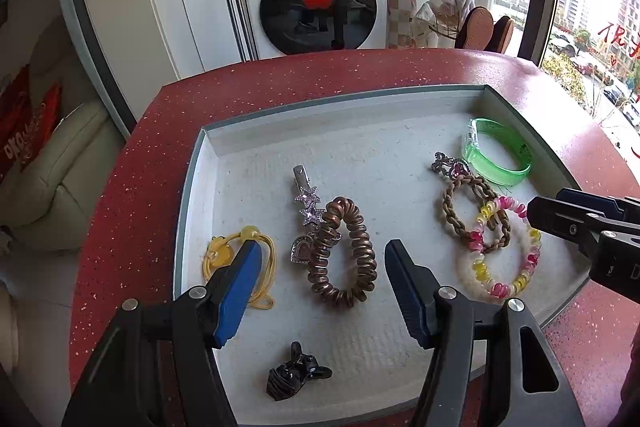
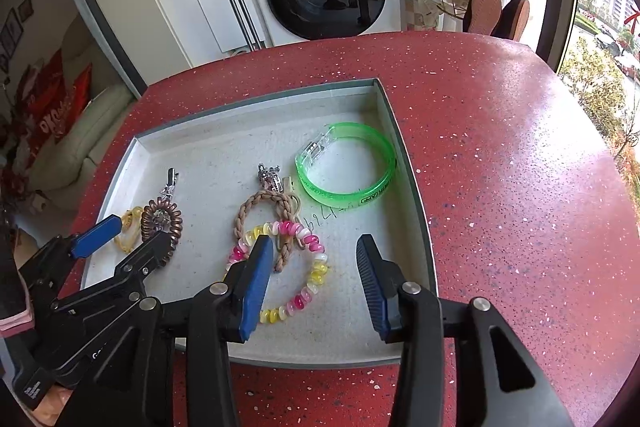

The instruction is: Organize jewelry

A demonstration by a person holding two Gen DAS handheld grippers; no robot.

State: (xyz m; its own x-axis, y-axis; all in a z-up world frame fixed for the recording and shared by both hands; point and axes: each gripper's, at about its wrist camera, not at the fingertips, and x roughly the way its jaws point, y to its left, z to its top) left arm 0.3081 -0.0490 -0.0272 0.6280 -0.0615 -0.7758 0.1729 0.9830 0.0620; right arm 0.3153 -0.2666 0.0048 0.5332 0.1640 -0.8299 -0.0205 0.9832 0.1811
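Coiling copper spiral tie (image 1: 344,253), speckled tabletop (image 1: 280,75)

You're looking at a shallow grey tray (image 1: 208,147): green bangle (image 1: 500,153) lying flat near its far right corner, pink-yellow coil bracelet (image 1: 500,247) overlapping a braided tie (image 1: 464,215), copper coil tie (image 1: 344,255) mid-tray, yellow tie (image 1: 224,255) sitting left, black clip (image 1: 296,375) resting near the front edge.

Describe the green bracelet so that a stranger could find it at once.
Look in the grey tray on the red table, at its far right corner. The green bracelet lies flat there, apart from the hair ties; only it is a clear, rigid band.
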